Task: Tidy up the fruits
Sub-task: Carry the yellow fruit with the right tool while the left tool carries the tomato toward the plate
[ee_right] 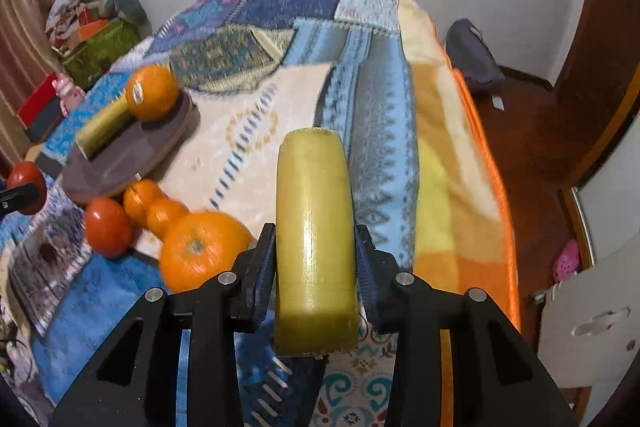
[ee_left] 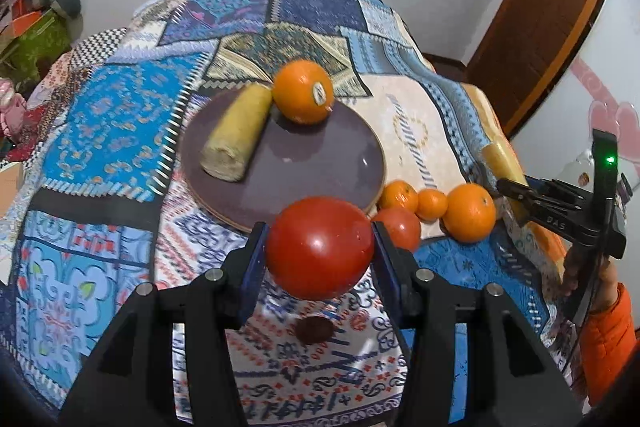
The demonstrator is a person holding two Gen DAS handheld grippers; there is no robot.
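Observation:
My left gripper (ee_left: 319, 247) is shut on a red tomato (ee_left: 319, 247) and holds it above the cloth, just in front of the dark round plate (ee_left: 320, 171). On the plate lie a yellow-green cane piece (ee_left: 236, 133) and a stickered orange (ee_left: 303, 91). My right gripper (ee_right: 315, 259) is shut on a second yellow cane piece (ee_right: 314, 239), held above the table. Right of the plate sit another tomato (ee_left: 400, 227), two small mandarins (ee_left: 398, 195) (ee_left: 432, 203) and an orange (ee_left: 469, 213). The right gripper also shows in the left wrist view (ee_left: 516, 191).
A patchwork blue cloth (ee_left: 120, 115) covers the table. The table's right edge (ee_right: 496, 187) drops to a wooden floor with a dark bag (ee_right: 472, 55). Boxes and clutter (ee_right: 92, 43) stand at the far left by the wall.

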